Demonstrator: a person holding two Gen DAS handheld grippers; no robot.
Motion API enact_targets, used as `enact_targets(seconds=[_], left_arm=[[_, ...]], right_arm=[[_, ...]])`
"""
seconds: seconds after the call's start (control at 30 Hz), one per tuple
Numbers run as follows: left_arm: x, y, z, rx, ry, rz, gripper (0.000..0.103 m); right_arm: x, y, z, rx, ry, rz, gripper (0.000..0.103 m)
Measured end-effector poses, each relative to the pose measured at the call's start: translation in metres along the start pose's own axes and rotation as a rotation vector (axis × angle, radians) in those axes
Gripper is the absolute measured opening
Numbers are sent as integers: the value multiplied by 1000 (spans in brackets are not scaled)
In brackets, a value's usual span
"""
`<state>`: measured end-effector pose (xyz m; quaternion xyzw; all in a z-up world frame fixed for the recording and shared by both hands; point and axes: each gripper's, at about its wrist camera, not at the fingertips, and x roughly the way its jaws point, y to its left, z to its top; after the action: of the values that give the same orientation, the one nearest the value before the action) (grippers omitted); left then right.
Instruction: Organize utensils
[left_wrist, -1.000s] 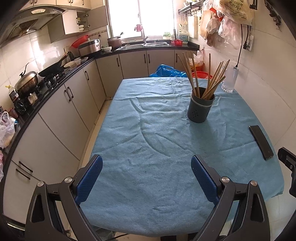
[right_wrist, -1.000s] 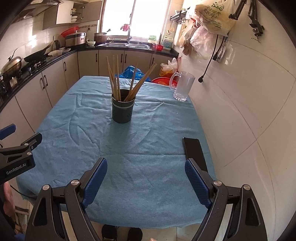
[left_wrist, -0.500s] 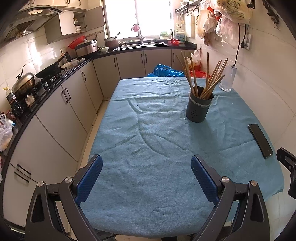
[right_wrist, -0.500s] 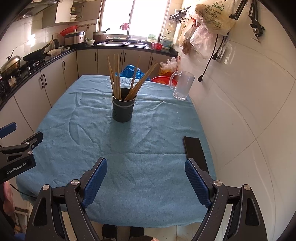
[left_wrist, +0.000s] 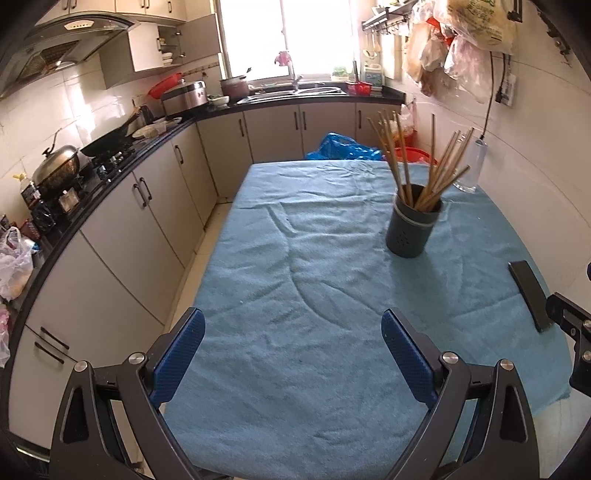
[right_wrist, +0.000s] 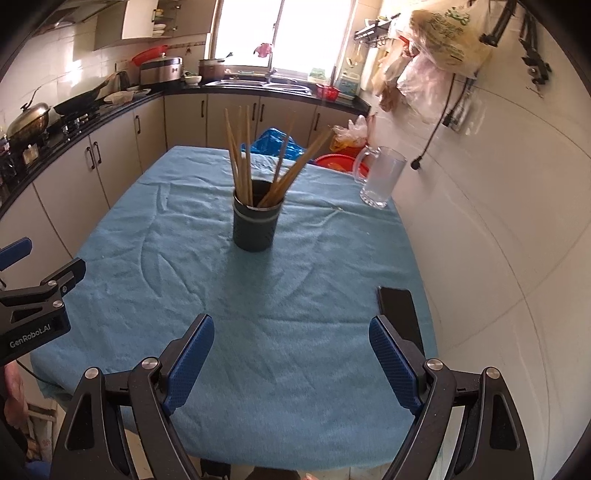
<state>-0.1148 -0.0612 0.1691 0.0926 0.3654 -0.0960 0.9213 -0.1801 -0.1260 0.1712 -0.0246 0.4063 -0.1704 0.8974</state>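
Holding both the left gripper (left_wrist: 291, 352) and right gripper (right_wrist: 291, 363) wide open and empty, I see almost nothing shifted since a second ago: the chopsticks (right_wrist: 258, 162) stand in their holder (right_wrist: 255, 225) ahead, so organizing looks finished.

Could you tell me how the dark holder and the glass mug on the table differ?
The holder is opaque and dark; the mug is clear glass. The holder is packed with chopsticks; the mug holds no utensils. The mug has a side handle; the holder shows none. The holder stands mid-table; the mug sits at the far corner by the wall. Both stand upright on the blue cloth.
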Motion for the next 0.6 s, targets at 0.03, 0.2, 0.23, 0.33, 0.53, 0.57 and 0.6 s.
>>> enact_targets(seconds=[0.03, 0.2, 0.23, 0.33, 0.53, 0.57, 0.6], left_arm=[[1, 1, 1, -3, -1, 5, 96], [6, 6, 5, -17, 6, 20, 96], [7, 6, 5, -19, 7, 22, 96], [11, 7, 6, -22, 12, 22, 96], [17, 8, 6, -18, 25, 19, 96], [18, 7, 6, -17, 27, 19, 96], [19, 8, 6, -15, 29, 18, 96]], right_arm=[[2, 1, 3, -4, -4, 5, 89], [12, 10, 14, -41, -5, 32, 89], [13, 10, 15, -44, -7, 34, 89], [17, 11, 19, -45, -2, 39, 89], [23, 15, 22, -52, 6, 44, 89], [24, 16, 22, -52, 9, 44, 89], [25, 16, 22, -51, 12, 44, 89]])
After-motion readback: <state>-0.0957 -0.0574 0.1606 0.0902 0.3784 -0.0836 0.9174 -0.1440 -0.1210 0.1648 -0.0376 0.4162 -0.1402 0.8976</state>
